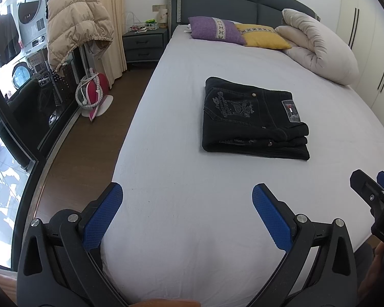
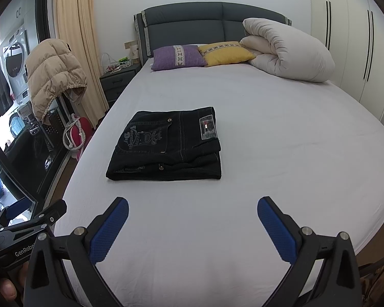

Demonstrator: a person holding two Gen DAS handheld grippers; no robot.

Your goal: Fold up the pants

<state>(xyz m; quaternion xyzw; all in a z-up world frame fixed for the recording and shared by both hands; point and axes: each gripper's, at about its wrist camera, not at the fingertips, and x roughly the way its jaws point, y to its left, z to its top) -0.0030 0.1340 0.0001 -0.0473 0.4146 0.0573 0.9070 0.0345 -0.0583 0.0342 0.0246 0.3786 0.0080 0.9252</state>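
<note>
Folded pants (image 1: 253, 120) lie on bed (image 1: 192, 179) (both grippers (image 1: 187, 202) (image 2: 192, 217) spread, empty).

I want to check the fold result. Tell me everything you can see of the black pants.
The black pants look like dark denim, folded into a compact, roughly rectangular stack of several layers. On top show a back pocket with pale embroidery, metal rivets, light stitching and a waistband patch. They lie flat on the pale bed sheet, touched by nothing else; both tools are open and clear of them.

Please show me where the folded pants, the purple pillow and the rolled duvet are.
folded pants (image 2: 166, 145): right wrist view, on the top layer by the back pocket.
purple pillow (image 2: 178, 57): right wrist view, on its patterned centre strip.
rolled duvet (image 1: 322, 48): left wrist view, on its outer roll.
</note>
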